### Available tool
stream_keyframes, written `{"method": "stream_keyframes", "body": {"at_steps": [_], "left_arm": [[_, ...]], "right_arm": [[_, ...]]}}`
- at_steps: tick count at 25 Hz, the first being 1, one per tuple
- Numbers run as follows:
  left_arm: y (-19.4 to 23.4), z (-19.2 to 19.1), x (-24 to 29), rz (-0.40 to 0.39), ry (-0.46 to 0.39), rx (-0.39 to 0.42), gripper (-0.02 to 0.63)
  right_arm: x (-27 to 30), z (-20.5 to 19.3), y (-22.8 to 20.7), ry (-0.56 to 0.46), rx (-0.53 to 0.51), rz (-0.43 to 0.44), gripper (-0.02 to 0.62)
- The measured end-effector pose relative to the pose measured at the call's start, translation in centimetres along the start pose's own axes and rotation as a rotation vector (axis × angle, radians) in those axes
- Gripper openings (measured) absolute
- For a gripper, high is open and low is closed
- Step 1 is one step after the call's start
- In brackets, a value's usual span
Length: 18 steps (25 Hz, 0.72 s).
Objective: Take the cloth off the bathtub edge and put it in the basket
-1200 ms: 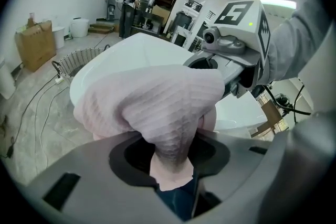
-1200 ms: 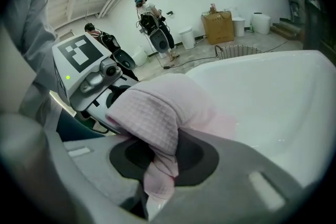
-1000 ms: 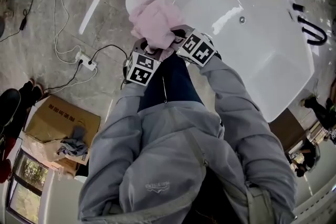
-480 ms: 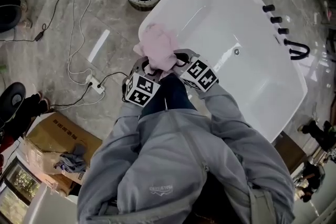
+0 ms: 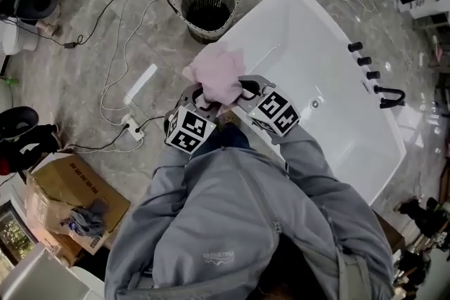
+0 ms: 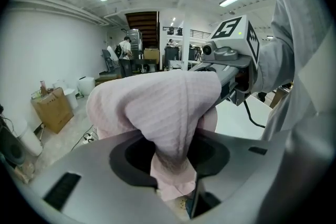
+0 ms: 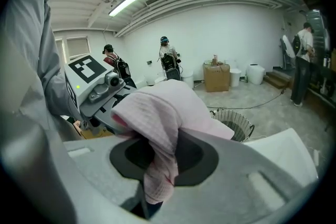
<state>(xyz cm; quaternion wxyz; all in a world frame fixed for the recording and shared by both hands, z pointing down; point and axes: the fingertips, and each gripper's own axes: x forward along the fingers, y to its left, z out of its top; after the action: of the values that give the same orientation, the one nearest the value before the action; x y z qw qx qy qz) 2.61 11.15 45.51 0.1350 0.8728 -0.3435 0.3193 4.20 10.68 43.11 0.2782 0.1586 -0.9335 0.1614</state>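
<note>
A pink cloth (image 5: 216, 74) is bunched up in the air between both grippers, just beside the white bathtub's (image 5: 320, 46) near edge. My left gripper (image 5: 199, 96) is shut on the cloth's left part (image 6: 168, 128). My right gripper (image 5: 235, 91) is shut on its right part (image 7: 160, 165). Folds of the cloth hang down through both sets of jaws. The round wire basket (image 5: 206, 5) stands on the floor beyond the cloth, also seen as a basket (image 7: 232, 122) in the right gripper view. Its inside looks dark.
White cables and a power strip (image 5: 132, 126) lie on the marble floor at left. A cardboard box (image 5: 67, 200) with a grey rag sits at lower left. Black tap fittings (image 5: 373, 74) line the tub's far side. People stand in the room's background (image 7: 168, 57).
The cloth has been lifted away from the tub edge and carried up-left toward the basket, held by both grippers. The head view has swung so the basket now shows fully.
</note>
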Motion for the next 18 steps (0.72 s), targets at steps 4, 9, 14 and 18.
{"method": "stream_keyframes", "body": {"at_steps": [4, 9, 14, 18], "left_arm": [[0.7, 2.2, -1.9, 0.033, -0.032, 0.03, 0.156], [1.5, 5.1, -4.0, 0.096, -0.074, 0.053, 0.156], [2.4, 7.2, -5.7, 0.162, -0.107, 0.06, 0.156], [4.2, 8.2, -7.4, 0.213, -0.133, 0.057, 0.156]], "right_arm": [[-1.2, 2.8, 0.5, -0.032, -0.028, 0.008, 0.084], [-2.8, 5.8, 0.5, -0.095, -0.069, 0.022, 0.084], [-3.7, 8.4, 0.7, -0.123, -0.126, 0.034, 0.084], [-3.4, 11.3, 1.1, -0.148, -0.162, 0.049, 0.084]]}}
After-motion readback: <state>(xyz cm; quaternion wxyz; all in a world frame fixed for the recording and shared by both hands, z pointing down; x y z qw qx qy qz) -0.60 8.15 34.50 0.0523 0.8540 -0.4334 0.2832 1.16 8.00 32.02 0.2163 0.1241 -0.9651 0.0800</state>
